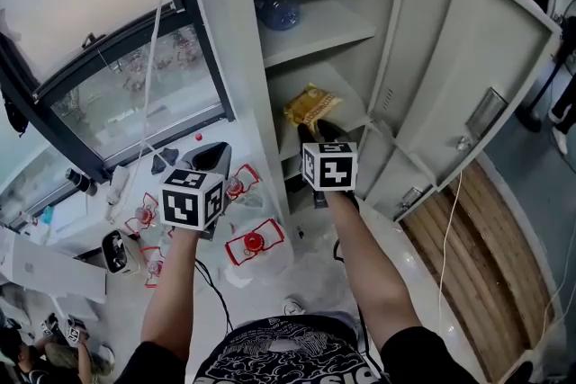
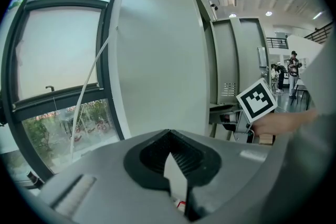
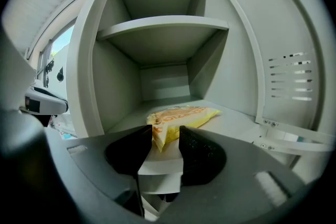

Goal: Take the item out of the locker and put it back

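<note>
A yellow snack packet [image 1: 310, 106] [image 3: 184, 114] lies on the middle shelf [image 3: 236, 122] of the open grey locker [image 1: 315, 31]. My right gripper [image 1: 319, 132] [image 3: 165, 131] reaches into that compartment at the shelf's front edge. The packet's near corner sits between its two black pads, which stand close against both sides of it. My left gripper [image 1: 211, 156] [image 2: 169, 136] is held outside the locker, to the left by the locker's side wall [image 2: 163, 60]. Its tips meet and nothing is in it.
The locker door [image 1: 450, 76] stands swung open on the right. A blue bottle [image 1: 277, 11] rests on the upper shelf. Clear bags with red caps [image 1: 255, 243] lie on the floor below my hands. A window [image 1: 135, 76] is at the left. A person [image 2: 292, 68] stands far off.
</note>
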Tool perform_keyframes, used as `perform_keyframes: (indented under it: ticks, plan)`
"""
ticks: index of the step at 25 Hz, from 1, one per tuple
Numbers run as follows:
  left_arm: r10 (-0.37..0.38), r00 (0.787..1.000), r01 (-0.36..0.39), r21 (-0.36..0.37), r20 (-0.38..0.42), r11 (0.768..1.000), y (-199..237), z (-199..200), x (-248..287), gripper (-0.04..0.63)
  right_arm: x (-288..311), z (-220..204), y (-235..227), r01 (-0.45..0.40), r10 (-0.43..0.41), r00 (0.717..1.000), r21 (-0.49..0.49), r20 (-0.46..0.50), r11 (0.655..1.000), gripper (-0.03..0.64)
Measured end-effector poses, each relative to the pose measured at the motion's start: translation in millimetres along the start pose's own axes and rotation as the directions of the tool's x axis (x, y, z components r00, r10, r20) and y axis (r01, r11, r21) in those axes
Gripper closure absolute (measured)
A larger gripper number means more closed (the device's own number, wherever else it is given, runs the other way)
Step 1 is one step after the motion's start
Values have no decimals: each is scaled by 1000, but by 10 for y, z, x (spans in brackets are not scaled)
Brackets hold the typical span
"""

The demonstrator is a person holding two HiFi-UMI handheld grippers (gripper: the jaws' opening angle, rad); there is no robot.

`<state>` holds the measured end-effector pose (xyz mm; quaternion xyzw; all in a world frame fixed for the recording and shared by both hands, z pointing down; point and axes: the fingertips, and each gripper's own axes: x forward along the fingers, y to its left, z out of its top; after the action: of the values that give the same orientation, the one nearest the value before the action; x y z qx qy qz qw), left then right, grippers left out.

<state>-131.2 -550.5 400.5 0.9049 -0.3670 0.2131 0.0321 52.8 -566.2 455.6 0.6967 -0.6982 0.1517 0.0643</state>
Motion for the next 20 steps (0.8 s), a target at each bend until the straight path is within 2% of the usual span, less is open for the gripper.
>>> perform_keyframes:
  ticks: [4,7,15,20]
  plan:
    - [0,1000,0,5,-5,1000,23,-8,13,594,19,-20,-21,15,-15,1000,6,-6,1000,453]
    - [9,1000,-9,3,-9,1000,73,-12,11,594,29,-13,-72,32,-32,999,8,-8,999,509]
    - [14,1000,-14,1,-4,1000,107,17,7,594,34,-7,-118,34,-34,999,16,-4,999,532]
    - [13,1000,-13,1,-2,1000,85,33,9,594,33,-1,-139,30,-30,1000,18,-4,999,569]
